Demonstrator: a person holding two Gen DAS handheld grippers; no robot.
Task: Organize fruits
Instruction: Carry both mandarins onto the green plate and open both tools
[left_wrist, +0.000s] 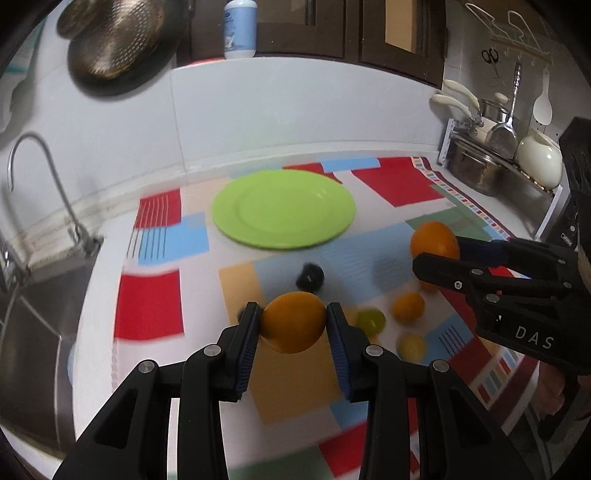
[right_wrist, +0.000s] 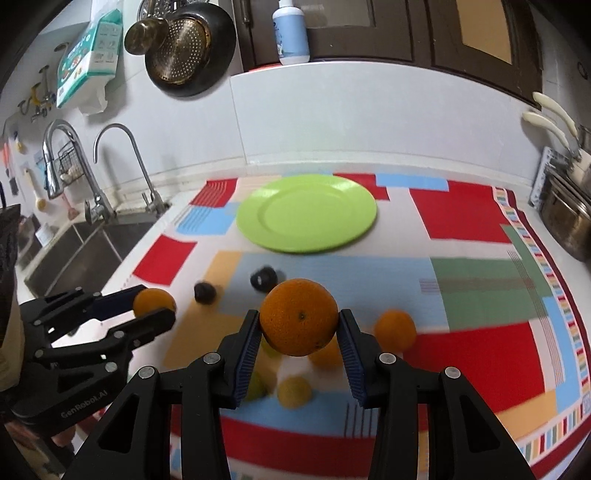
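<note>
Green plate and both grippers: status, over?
Left gripper shut on an orange; right gripper shut on a second orange. Green plate bare. Nothing between grippers and plate.

Your right gripper (right_wrist: 299, 330) clamps a round, dimpled orange (right_wrist: 298, 316) between its blue-padded fingers (right_wrist: 247, 350), lifted clear of the patchwork-coloured cloth (right_wrist: 461, 218). At the left, your left gripper (right_wrist: 155, 308) pinches a smaller smooth orange fruit (right_wrist: 153, 300). Beyond both lies a flat lime-green plate (right_wrist: 306, 213), bare. On the cloth between plate and grippers sit two dark, blurred fruits (right_wrist: 264, 278). Below your held orange rest another orange fruit (right_wrist: 395, 328), a yellow round fruit (right_wrist: 294, 391) and a green one (right_wrist: 256, 387), partly hidden. A steel sink (right_wrist: 85, 240) stands at the left.
</note>
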